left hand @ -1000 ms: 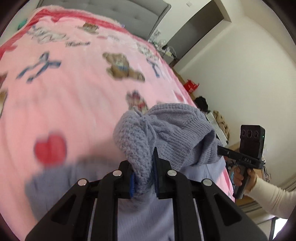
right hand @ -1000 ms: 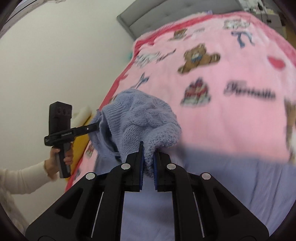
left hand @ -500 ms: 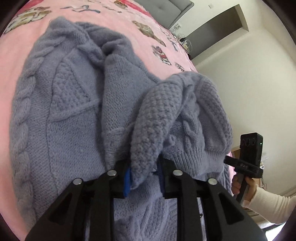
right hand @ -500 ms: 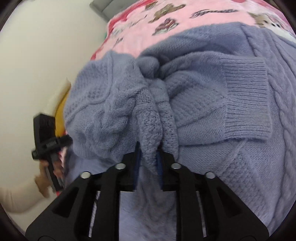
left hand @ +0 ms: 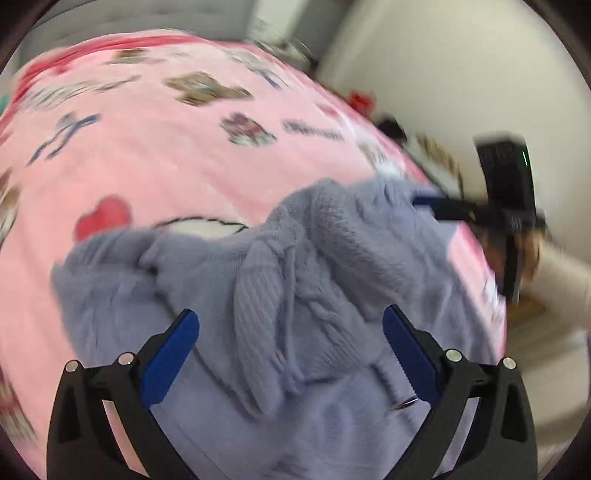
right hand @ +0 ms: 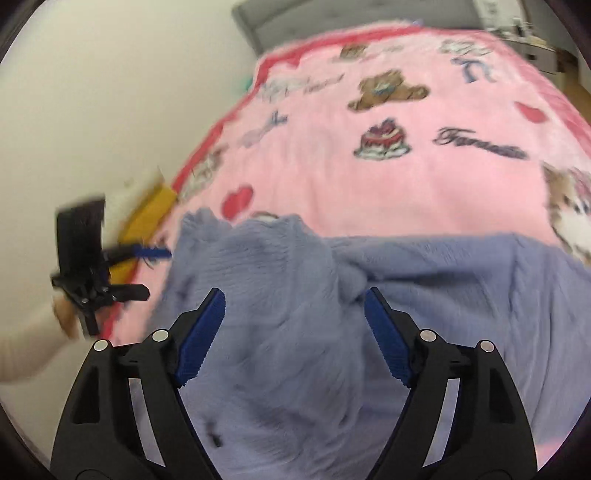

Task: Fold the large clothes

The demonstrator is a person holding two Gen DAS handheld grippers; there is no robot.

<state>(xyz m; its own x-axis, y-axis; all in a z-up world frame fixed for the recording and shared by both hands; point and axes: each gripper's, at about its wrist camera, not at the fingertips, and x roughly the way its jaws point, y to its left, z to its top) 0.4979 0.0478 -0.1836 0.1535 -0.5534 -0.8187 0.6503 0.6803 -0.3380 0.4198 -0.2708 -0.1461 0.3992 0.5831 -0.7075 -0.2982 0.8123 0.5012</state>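
The lavender knit sweater (left hand: 295, 280) is seen heaped on the pink blanket (left hand: 147, 155) just ahead of the left hand-held gripper (left hand: 291, 332) and right hand-held gripper (right hand: 295, 317). Both jaws have just been opening; nothing is clamped.

— Where is there room for me?

— Ahead, the pink blanket (right hand: 424, 192) lies bare up to the grey headboard (right hand: 332, 22).

— And close in?

— The bunched knit sweater (left hand: 295, 280) heaps up between my left gripper (left hand: 291, 332) fingers, which have just spread wide, touching neither pad. It also lies between my right gripper (right hand: 295, 317) fingers, just parted. A wall (right hand: 110, 92) closes the bed's left side.
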